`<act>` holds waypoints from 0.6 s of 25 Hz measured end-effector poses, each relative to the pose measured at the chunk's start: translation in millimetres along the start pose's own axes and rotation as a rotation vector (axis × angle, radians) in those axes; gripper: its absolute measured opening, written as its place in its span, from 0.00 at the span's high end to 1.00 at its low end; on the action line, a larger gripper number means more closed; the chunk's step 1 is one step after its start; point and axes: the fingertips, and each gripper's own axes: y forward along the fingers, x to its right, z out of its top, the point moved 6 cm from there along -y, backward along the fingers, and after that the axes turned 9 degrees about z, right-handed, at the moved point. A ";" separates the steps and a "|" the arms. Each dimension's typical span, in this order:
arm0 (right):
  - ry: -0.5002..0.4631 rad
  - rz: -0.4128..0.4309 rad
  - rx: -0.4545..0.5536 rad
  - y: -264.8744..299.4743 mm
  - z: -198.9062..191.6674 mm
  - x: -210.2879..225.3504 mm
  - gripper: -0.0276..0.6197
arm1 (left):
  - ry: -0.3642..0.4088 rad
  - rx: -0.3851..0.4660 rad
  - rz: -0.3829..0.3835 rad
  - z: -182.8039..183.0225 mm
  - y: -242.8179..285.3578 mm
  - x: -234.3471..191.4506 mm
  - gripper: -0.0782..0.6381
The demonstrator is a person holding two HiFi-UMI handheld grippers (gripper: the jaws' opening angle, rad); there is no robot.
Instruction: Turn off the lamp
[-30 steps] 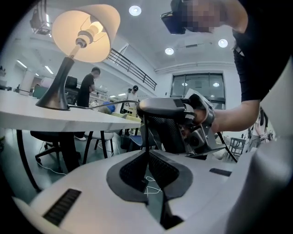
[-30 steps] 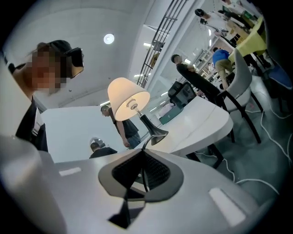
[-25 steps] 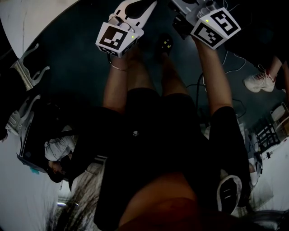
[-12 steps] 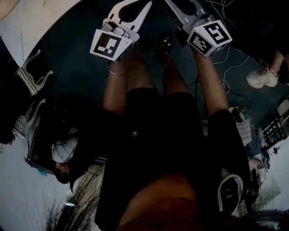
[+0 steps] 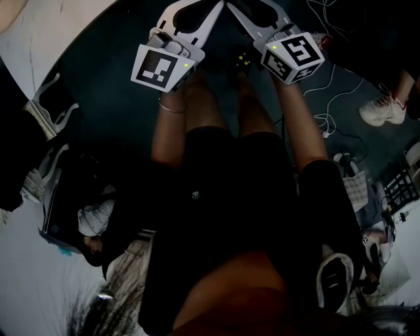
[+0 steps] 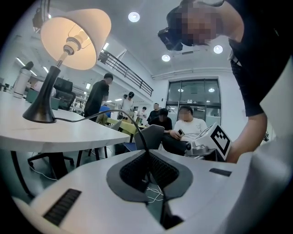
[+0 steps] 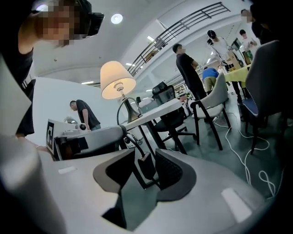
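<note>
The lamp (image 6: 68, 41) stands on a white table (image 6: 55, 132), its cream shade glowing; the right gripper view has the lamp (image 7: 118, 78) farther off. Its black cord (image 6: 116, 114) arcs down from the base into my left gripper (image 6: 147, 157), which is shut on it. My right gripper (image 7: 139, 172) has the cord's dark inline switch (image 7: 146, 164) between its jaws, which are opening, with a gap on both sides of the switch. In the head view my left gripper (image 5: 197, 10) and right gripper (image 5: 252, 10) point away from me, tips close together.
Several people sit and stand beyond the table (image 6: 187, 125). Chairs (image 7: 215, 105) stand on the dark floor to the right. White cables (image 5: 328, 98) trail over the floor near another person's shoe (image 5: 377, 111). A grey chair back (image 6: 149, 135) is just past the left jaws.
In the head view my right gripper has swung left and nearer the left one, so their tips now almost meet. The left gripper has hardly moved.
</note>
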 end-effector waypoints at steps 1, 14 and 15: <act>0.007 0.002 -0.002 0.5 -1.5 -0.5 0.79 | 0.001 0.003 -0.002 1.1 0.3 0.4 0.86; 0.086 0.002 0.036 13.7 -7.2 0.0 0.79 | -0.013 0.045 -0.031 9.0 -6.3 4.6 0.86; 0.097 0.007 0.043 13.5 -6.8 -0.6 0.81 | -0.009 0.046 -0.031 9.5 -7.1 4.3 0.86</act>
